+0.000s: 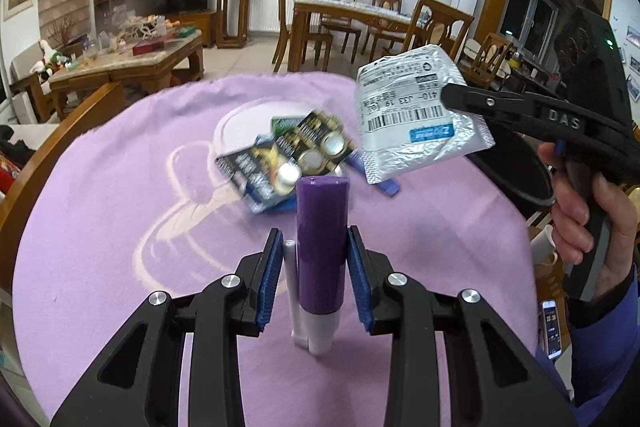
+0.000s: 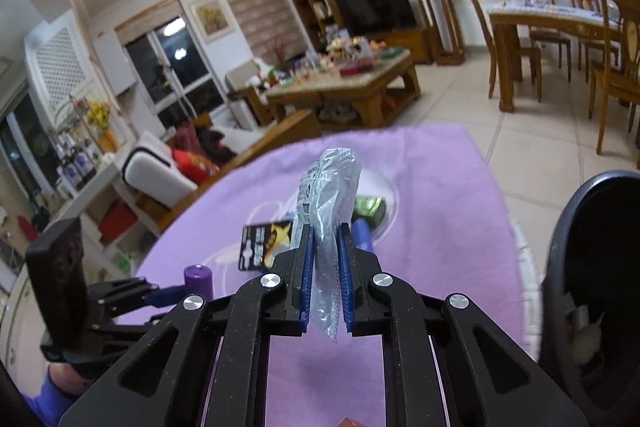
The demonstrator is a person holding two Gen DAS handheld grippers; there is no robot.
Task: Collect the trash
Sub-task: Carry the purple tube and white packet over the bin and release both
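My left gripper [image 1: 314, 241] is shut on a purple-capped marker [image 1: 321, 239] and holds it above the purple tablecloth [image 1: 100, 227]. My right gripper [image 2: 325, 231] is shut on a silver plastic mailer bag [image 2: 328, 203] with a shipping label; the bag also shows in the left wrist view [image 1: 416, 115], lifted above the table at the right. Black-and-gold battery blister packs [image 1: 288, 159] and a green wrapper [image 1: 286, 123] lie on the cloth beyond the marker. In the right wrist view the battery pack [image 2: 260, 243] and a green wrapper [image 2: 370, 209] lie beyond the bag.
A dark round bin [image 2: 592, 291] with some trash inside stands at the table's right edge. A phone [image 1: 551, 327] lies low at the right. A cluttered coffee table [image 1: 132, 59], dining table and chairs [image 1: 360, 15] stand farther off.
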